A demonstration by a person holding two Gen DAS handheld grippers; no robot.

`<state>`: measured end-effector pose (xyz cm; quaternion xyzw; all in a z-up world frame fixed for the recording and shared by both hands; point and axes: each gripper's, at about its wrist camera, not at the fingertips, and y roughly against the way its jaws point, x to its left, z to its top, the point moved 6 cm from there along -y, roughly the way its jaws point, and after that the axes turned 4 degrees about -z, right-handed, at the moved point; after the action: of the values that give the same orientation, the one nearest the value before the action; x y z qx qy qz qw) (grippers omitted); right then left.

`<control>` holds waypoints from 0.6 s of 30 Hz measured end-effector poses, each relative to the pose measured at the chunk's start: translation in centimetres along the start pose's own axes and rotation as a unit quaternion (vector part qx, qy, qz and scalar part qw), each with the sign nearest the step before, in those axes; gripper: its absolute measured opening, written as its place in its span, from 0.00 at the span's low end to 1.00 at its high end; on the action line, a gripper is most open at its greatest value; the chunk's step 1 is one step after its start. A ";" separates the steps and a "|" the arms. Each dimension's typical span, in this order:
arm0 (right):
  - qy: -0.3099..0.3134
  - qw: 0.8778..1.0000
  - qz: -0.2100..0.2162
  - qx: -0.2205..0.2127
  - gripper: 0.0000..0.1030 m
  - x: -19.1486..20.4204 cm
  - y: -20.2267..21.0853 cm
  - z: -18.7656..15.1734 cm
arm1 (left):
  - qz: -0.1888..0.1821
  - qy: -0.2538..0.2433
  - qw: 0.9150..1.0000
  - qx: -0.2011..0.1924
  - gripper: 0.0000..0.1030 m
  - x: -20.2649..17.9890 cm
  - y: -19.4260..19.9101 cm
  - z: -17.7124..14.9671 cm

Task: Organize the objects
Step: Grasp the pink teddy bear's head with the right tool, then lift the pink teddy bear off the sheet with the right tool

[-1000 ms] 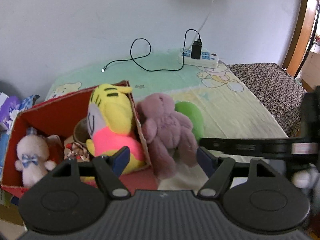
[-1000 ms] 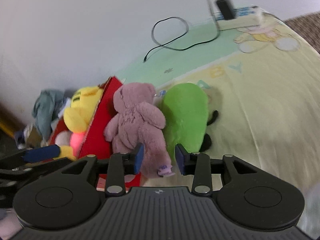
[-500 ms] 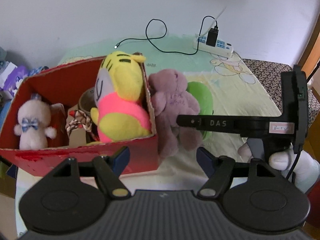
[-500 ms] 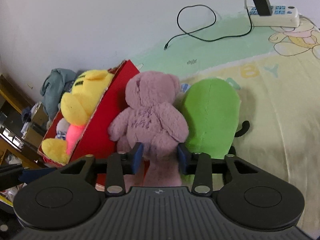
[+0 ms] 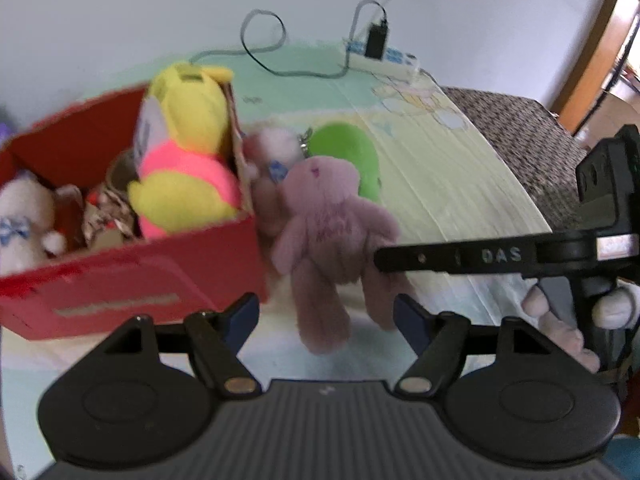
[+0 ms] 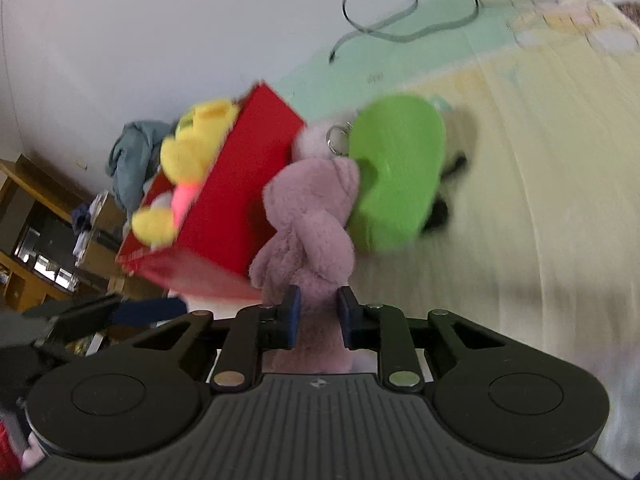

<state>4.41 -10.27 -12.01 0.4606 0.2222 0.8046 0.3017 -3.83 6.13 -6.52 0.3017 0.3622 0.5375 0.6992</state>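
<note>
The right gripper (image 6: 318,314) pinches the lower body of a mauve plush bear (image 6: 310,232), its two blue-padded fingers (image 6: 291,307) pressed into the shaggy pile from either side. The bear hangs with its back to the right wrist camera, round-eared head farthest from the claw, limbs soft and dangling. In the left wrist view the same bear (image 5: 332,236) shows faint stitched lettering on its back and floats just beside the right wall of a red cardboard box (image 5: 132,280), while the right gripper's long black finger, embossed "DAS", reaches in from the right to the toy's side.

The left gripper (image 5: 326,320) is spread wide with nothing between its fingers, and it hovers before the front right corner of the box.

The box is a smooth, matte, straight-walled carton, open at the top, standing near the left edge of the bed. A bulky yellow plush (image 5: 184,160) with a hot-pink belly leans against its right wall and rises above the rim; a small white fluffy bear (image 5: 24,216) with a blue bow sits at the left end, with crumpled bits between them too blurred to name.

Just outside the right wall lies a pale pink plush (image 5: 272,152) with a metal key ring, and next to it a rounded, bright green plush (image 6: 396,176) with a smooth short nap. All rest on a pastel cartoon-print sheet (image 5: 448,184). Toward the far edge, by the wall, a white power strip (image 5: 384,58) carries a black charger (image 5: 376,40), and a thin cable (image 5: 264,40) loops over the sheet.
</note>
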 end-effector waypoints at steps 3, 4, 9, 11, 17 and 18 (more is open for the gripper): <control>-0.005 1.000 -0.003 0.028 0.20 -0.4 0.3 -1.6 | -0.013 0.003 1.000 0.023 0.74 -0.3 -1.0 -1.3; -0.008 0.999 0.000 0.039 0.20 -0.5 0.3 -2.2 | -0.015 0.004 0.999 0.029 0.74 -0.4 -1.4 -1.6; -0.017 0.999 -0.008 0.048 0.25 -1.2 0.8 -3.4 | -0.028 0.006 0.998 0.055 0.74 -0.9 -3.0 -3.2; -0.042 0.998 -0.007 0.037 0.33 -1.9 0.7 -2.8 | -0.034 0.007 0.997 0.064 0.74 -1.0 -3.6 -3.6; -0.051 0.998 -0.036 0.015 0.47 -3.3 -1.6 -1.3 | -0.051 0.015 0.996 0.075 0.74 -1.8 -5.7 -3.5; -0.052 0.998 -0.029 0.017 0.47 -3.5 -1.9 -1.3 | -0.048 0.011 0.996 0.076 0.74 -2.1 -6.0 -3.5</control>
<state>5.14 -11.40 -15.95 0.5005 0.2330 0.7665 0.3280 -3.87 2.82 -12.91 0.3299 0.4236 0.4774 0.6955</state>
